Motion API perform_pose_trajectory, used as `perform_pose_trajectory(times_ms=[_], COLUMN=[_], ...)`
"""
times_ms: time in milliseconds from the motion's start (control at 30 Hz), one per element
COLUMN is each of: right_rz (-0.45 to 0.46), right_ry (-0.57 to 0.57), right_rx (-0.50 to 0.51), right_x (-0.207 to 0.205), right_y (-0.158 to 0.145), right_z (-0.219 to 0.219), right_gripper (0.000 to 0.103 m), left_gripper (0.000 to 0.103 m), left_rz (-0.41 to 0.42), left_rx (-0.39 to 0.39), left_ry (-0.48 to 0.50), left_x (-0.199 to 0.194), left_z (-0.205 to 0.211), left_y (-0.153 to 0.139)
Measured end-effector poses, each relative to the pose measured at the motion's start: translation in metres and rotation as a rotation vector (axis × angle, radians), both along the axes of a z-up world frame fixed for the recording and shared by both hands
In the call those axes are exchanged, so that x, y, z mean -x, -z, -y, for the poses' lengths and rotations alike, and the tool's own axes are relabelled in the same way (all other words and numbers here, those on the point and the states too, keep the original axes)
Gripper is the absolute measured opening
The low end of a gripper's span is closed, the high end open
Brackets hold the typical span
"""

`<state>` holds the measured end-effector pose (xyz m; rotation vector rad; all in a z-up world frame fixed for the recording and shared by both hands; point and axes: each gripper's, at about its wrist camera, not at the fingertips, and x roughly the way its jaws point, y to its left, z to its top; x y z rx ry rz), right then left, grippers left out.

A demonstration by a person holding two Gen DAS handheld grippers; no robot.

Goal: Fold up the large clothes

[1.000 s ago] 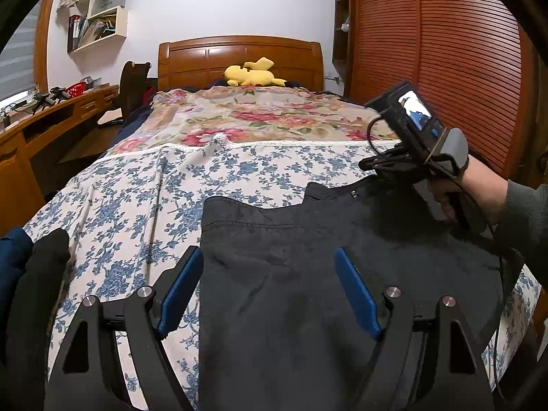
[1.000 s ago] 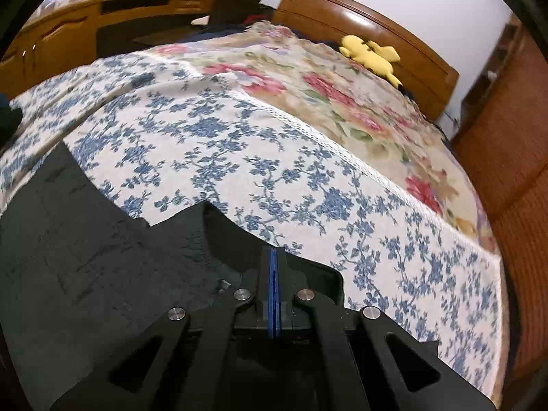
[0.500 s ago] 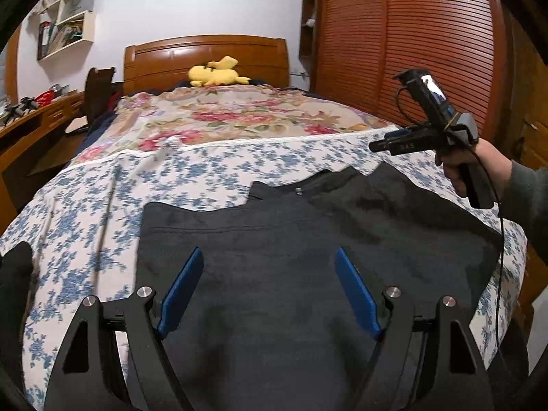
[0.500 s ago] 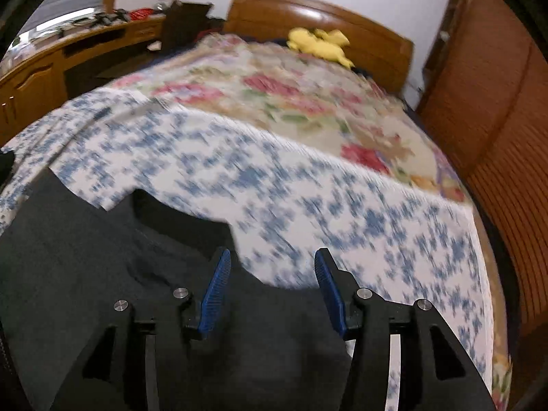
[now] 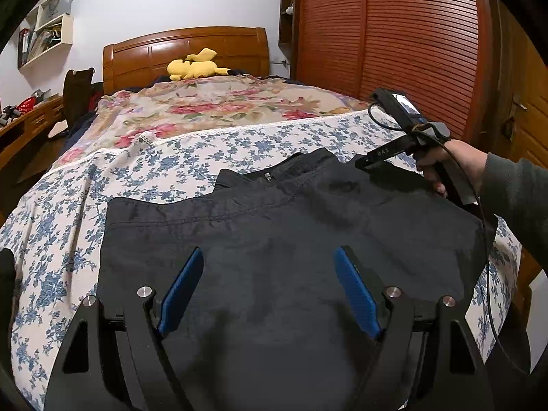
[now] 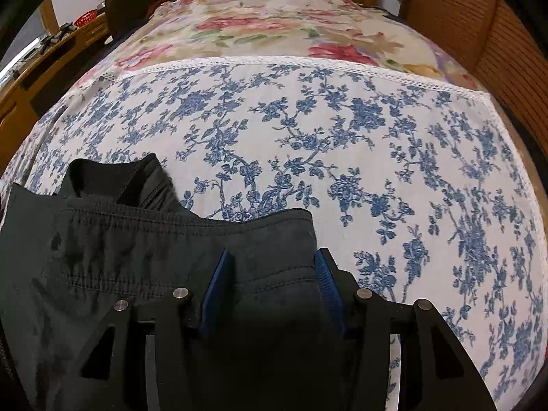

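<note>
A: On the bed point(image 5: 68, 226), near the foot end, the black garment point(image 5: 274, 239) is lying spread over the blue-flowered sheet point(image 6: 308, 130). Waistband w/ a small button is sitting at the far edge, facing the headboard point(image 5: 185, 48).

B: Left gripper point(image 5: 269, 291)?

A: Hanging over the middle of the garment, jaws standing wide apart, blue pads point(image 5: 181, 291) well clear of each other. Nothing is being pinched btwn them; cloth is just showing below.

B: And the right gripper point(image 6: 272, 291)?

A: Person's hand point(image 5: 448, 167) is holding it at the garment's far right corner, tip pointing down at the cloth. From its own cam the jaws are sitting about half open and are closing a little. The garment's hemmed corner is lying btwn the pads point(image 6: 217, 287), but the pads aren't pressing on it, so no grip.

B: Can u tell if the tips are touching fabric?

A: Can't tell from either view; they're looking v. close to it.

B: Anything else on the bed?

A: Pink floral cover point(image 6: 274, 30) is lying beyond the sheet's lace edge, and a yellow plush toy point(image 5: 195, 66) is resting up by the headboard. Wooden slatted wardrobe point(image 5: 394, 44) is standing along the right side, desk point(image 5: 30, 120) along the left, wall shelves point(image 5: 48, 34) above it. Grey sleeve point(image 5: 513, 198) is showing at the right edge, w/ a cable point(image 5: 486, 274) trailing down from the right gripper.
</note>
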<state>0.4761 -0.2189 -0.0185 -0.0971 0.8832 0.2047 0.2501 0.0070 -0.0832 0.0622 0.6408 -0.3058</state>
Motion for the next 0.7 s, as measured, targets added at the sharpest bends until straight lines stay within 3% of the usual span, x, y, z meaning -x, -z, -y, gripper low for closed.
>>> perform_pose_trajectory(times_ms=[67,167,267,367,400,533,600,667,700], right_rz=[0.023,0.111,0.243,0.347,0.345,0.223,0.2,0.205,0.208], right_ry=[-0.019,-0.047,-0.008,0.077,0.126,0.206,0.18,0.176,0.156], right_rx=[0.029,0.043,-0.019,0.011,0.038,0.121,0.119,0.167,0.172], right_x=[0.001,0.012,0.022,0.028,0.025,0.005,0.008,0.019,0.022], right_y=[-0.001,-0.008,-0.033,-0.051,-0.05,-0.031,-0.029,-0.03,-0.034], right_z=[-0.004,-0.001,0.011,0.025,0.029,0.033,0.032,0.028,0.028], right_gripper=[0.014,0.008,0.007,0.006,0.006,0.007,0.016,0.038,0.044], left_gripper=[0.08,0.08,0.08,0.08,0.08,0.08,0.08,0.08,0.08], left_rz=[-0.003,-0.009,-0.007,-0.009,-0.011,-0.019,-0.023,-0.03,-0.029], left_rx=[-0.001,-0.002,0.0,0.001,0.001,-0.005,0.006,0.014,0.01], left_ry=[0.001,0.006,0.008,0.008,0.008,0.011,0.009,0.015,0.017], left_x=[0.0,0.001,0.002,0.002,0.002,0.005,0.007,0.012,0.015], left_z=[0.001,0.004,0.004,0.004,0.004,0.004,0.004,0.004,0.006], left_y=[0.001,0.002,0.001,0.001,0.001,0.003,0.003,0.004,0.004])
